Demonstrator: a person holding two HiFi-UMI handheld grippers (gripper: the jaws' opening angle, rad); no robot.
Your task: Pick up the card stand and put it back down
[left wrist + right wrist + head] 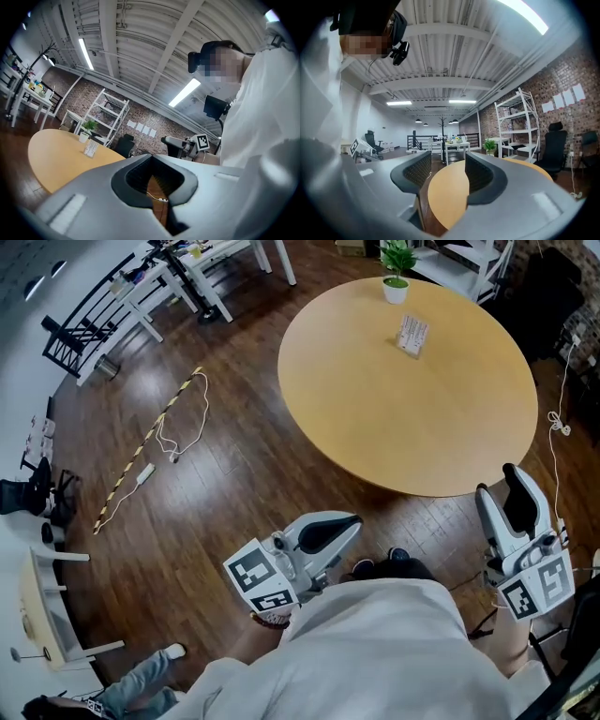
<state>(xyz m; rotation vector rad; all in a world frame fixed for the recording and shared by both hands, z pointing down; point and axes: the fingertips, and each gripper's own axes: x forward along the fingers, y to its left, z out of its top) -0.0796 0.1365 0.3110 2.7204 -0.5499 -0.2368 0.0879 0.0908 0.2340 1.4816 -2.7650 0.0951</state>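
**Head view: both tools held back at the near edge, card stand not yet reached**

The card stand [412,335] is upright on the far part of the round desk [403,427]. It is well ahead of the right tool [511,486] and off to that tool's left. It sits just on the tool's side of a small potted plant [396,273]. Neither tool is over the desktop yet.

In the right gripper view, the right tool [447,161] has its jaws at a narrow gap. Only the desk [445,197] shows between them, so it holds nothing.

In the left gripper view, the left tool [151,157] has its tips drawn together and is empty, with only floor visible through the slit behind them. From there the stand [90,148] lies far ahead and left of the jaws.

The step in hand looks like the approach. The right tool seems the better placed, though the reach is long.

- Widen the jaws before arriving, since the present gap may be too tight for the stand.
- Come in level from the near side, so the plant beyond is not knocked.
- Centre the stand between the pads before closing, because a light stand could slide or tip if one pad touches first.
- Grip low and lift straight up.
- Set it down flat before letting go.
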